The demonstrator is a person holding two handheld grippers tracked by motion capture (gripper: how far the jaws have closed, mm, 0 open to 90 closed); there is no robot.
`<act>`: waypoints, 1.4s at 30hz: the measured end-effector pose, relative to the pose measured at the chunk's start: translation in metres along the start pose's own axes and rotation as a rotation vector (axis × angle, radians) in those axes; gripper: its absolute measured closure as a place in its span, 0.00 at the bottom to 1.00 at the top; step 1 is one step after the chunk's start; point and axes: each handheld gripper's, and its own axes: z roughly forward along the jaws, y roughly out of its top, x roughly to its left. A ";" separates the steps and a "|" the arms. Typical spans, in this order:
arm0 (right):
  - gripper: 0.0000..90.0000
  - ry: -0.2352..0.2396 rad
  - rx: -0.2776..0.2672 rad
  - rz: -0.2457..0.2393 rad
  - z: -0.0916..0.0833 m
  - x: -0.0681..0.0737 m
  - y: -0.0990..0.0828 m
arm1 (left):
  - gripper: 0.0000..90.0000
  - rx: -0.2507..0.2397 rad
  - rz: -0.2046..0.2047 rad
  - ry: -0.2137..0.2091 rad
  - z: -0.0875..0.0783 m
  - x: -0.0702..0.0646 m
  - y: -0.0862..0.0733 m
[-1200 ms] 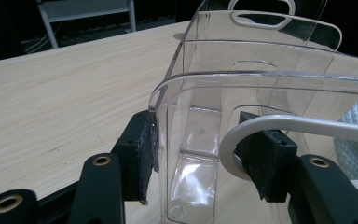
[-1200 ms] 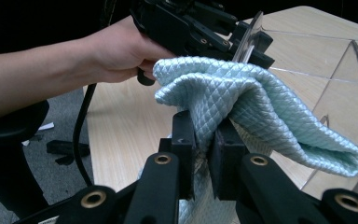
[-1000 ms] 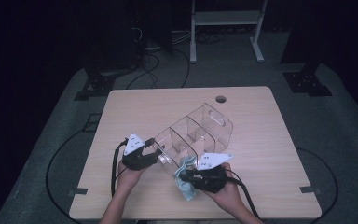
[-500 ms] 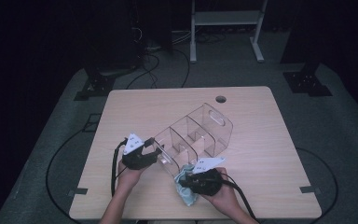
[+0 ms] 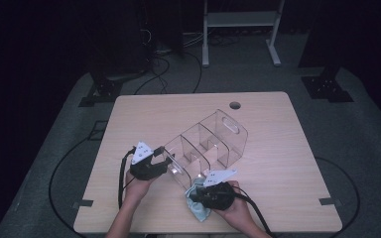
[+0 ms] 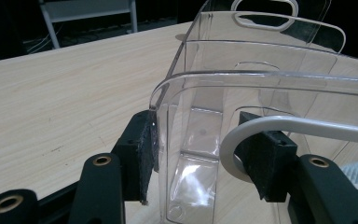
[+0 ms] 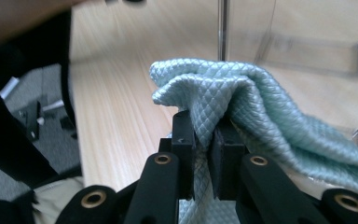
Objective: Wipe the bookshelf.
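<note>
Pale green cloth with a diamond weave (image 7: 242,93) is pinched tight in the right tongs (image 7: 204,133), bunched up above the jaws and hanging down low over the near edge of the light wooden surface (image 5: 287,148). Just past it lies the clear plastic box with dividers (image 5: 213,144), tipped on its side. The left tongs (image 6: 200,154) are clamped on its near end wall, one pad outside and one inside.

A clear plastic divided organizer (image 5: 206,146) sits diagonally on the table; a crumpled pale-green waffle-weave cloth (image 7: 242,100) lies just beside its near end.
</note>
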 end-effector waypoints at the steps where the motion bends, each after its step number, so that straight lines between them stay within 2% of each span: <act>1: 0.91 0.001 -0.015 -0.002 -0.004 0.001 0.003 | 0.52 0.001 -0.001 0.000 0.000 0.000 0.000; 4: 0.91 0.001 -0.057 -0.008 -0.014 0.003 0.011 | 0.52 0.000 -0.005 0.003 0.000 0.000 0.000; 6: 0.91 -0.001 -0.057 -0.011 -0.014 0.003 0.011 | 0.52 0.000 -0.004 0.004 0.000 -0.001 0.000; 13: 0.90 0.005 0.026 0.015 0.009 -0.003 -0.008 | 0.52 0.002 0.000 0.006 0.000 -0.001 0.000; 15: 0.90 0.007 0.023 0.017 0.008 -0.003 -0.006 | 0.52 0.000 -0.004 0.003 0.000 0.000 0.000; 21: 0.91 0.010 -0.057 -0.004 -0.013 0.002 0.011 | 0.52 0.003 -0.005 0.002 0.000 0.000 0.000; 24: 0.91 0.012 -0.052 0.002 -0.009 0.001 0.007 | 0.52 0.003 0.004 0.007 0.001 -0.001 0.000; 28: 0.91 0.012 0.004 0.013 0.004 -0.003 -0.003 | 0.52 0.002 0.005 0.009 0.001 -0.001 0.000; 31: 0.90 0.010 -0.013 0.005 -0.001 -0.001 0.002 | 0.52 -0.001 -0.009 0.005 0.001 0.000 0.000; 35: 0.91 0.016 -0.078 0.001 -0.017 0.002 0.016 | 0.52 -0.003 -0.013 0.004 0.001 0.001 0.000; 38: 0.91 0.016 -0.084 -0.001 -0.016 0.002 0.014 | 0.52 0.002 0.004 0.008 0.001 0.000 0.000; 42: 0.91 0.015 -0.041 0.011 -0.003 0.000 0.004 | 0.52 -0.003 -0.002 0.008 0.001 0.000 -0.001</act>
